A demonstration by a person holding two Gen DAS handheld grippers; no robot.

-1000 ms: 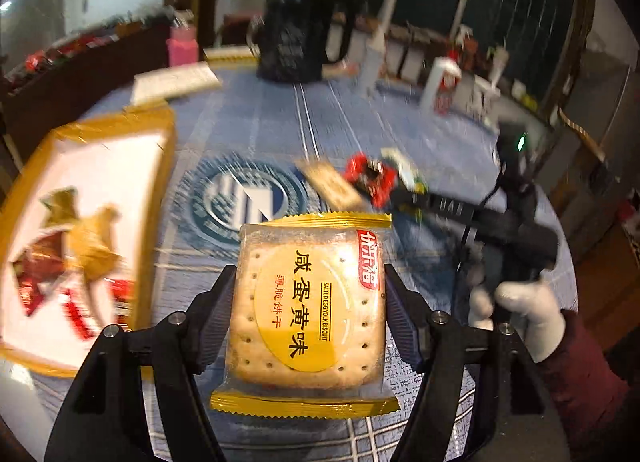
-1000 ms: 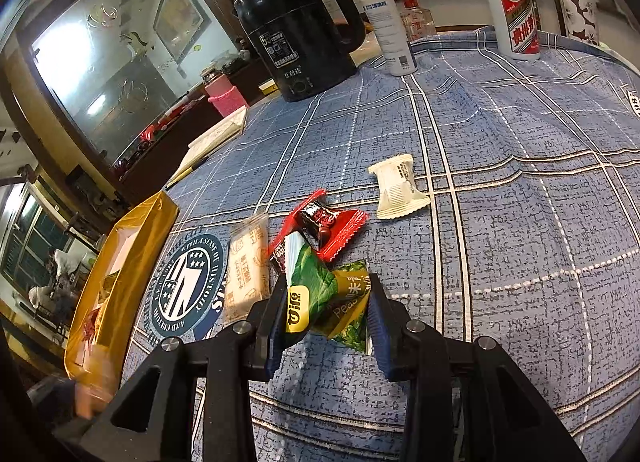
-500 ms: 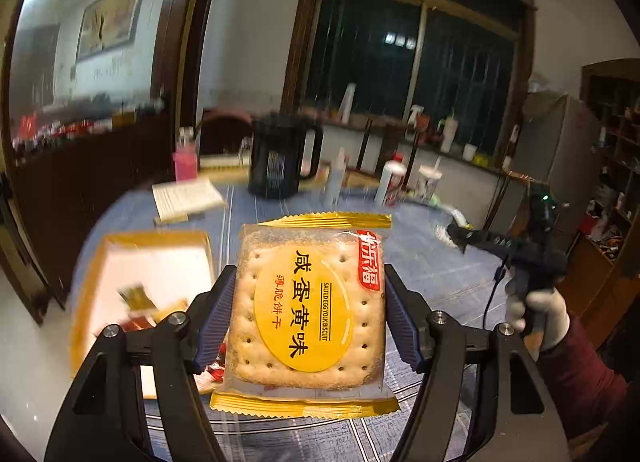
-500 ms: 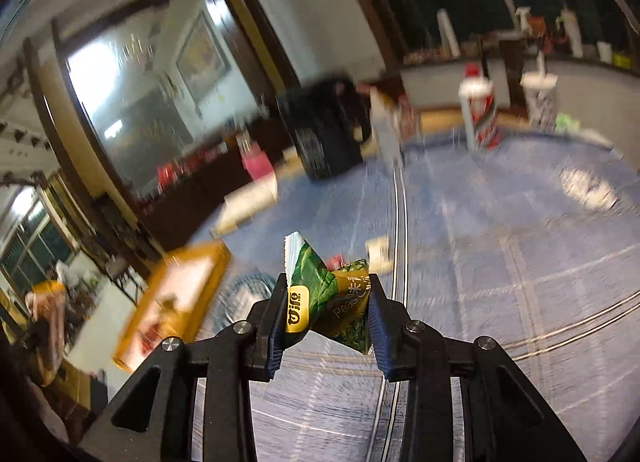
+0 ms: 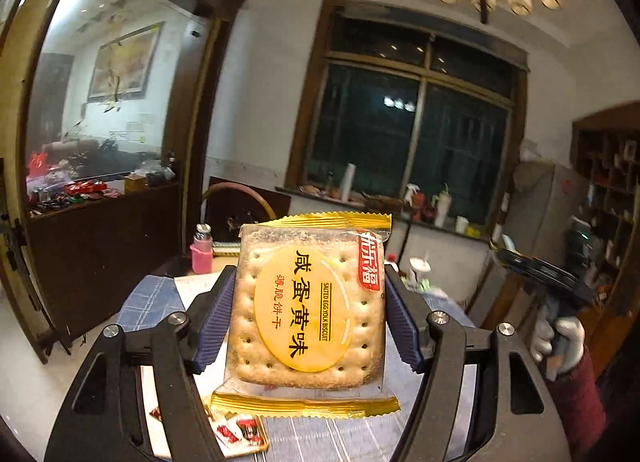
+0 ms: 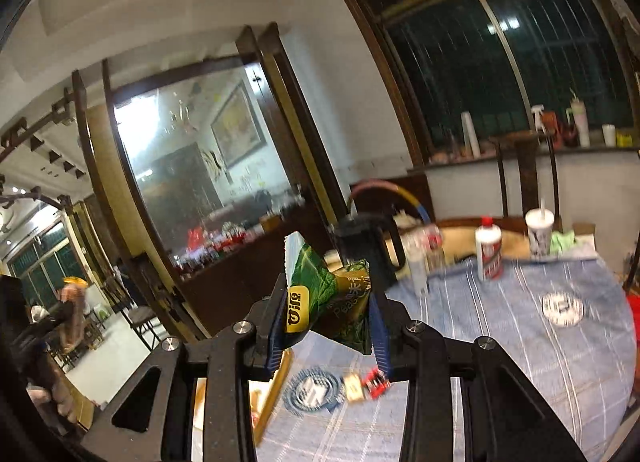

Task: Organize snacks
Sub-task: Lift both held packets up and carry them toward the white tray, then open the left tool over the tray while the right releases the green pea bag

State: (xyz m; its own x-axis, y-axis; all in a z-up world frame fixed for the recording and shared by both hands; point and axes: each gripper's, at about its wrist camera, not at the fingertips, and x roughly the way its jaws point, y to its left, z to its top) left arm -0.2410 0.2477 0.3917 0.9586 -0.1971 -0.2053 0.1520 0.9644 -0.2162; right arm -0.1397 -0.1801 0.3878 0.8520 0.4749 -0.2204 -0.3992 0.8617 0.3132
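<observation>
Left gripper [image 5: 306, 312]: we hold it raised above the table [image 5: 148, 298], both ribbed pads pressed on the side edges of the biscuit [image 5: 306, 302]. We grip the pack flat-faced and upright, likely so the cracker inside takes no bending. Its gold bottom seam hangs free below the pads.

Right gripper [image 6: 330, 314]: we hold it lifted as well, pads pinching the pea pack [image 6: 328, 298] across its crumpled middle. The pack's torn-looking white top edge sticks up past the left pad.

Tray [image 6: 276, 382]: gold-rimmed, lying on the table below and left of the right gripper. We judge it the place for the snacks; in the left view a red-and-white wrapper [image 5: 236, 430] shows at its near part.

Loose snacks: a pale packet [image 6: 354, 386] and a red packet [image 6: 376, 382] lie touching on the cloth, just beside the round blue emblem [image 6: 314, 390], near the tray's right rim.

Open room: both grippers hang in free air, well apart from each other. Kettle [image 6: 372, 254], white bottle [image 6: 489, 254] and cup [image 6: 539, 232] stand at the far side, well clear of the tray. We judge the descent to the tray unobstructed; its raised rim is the one edge to clear.
</observation>
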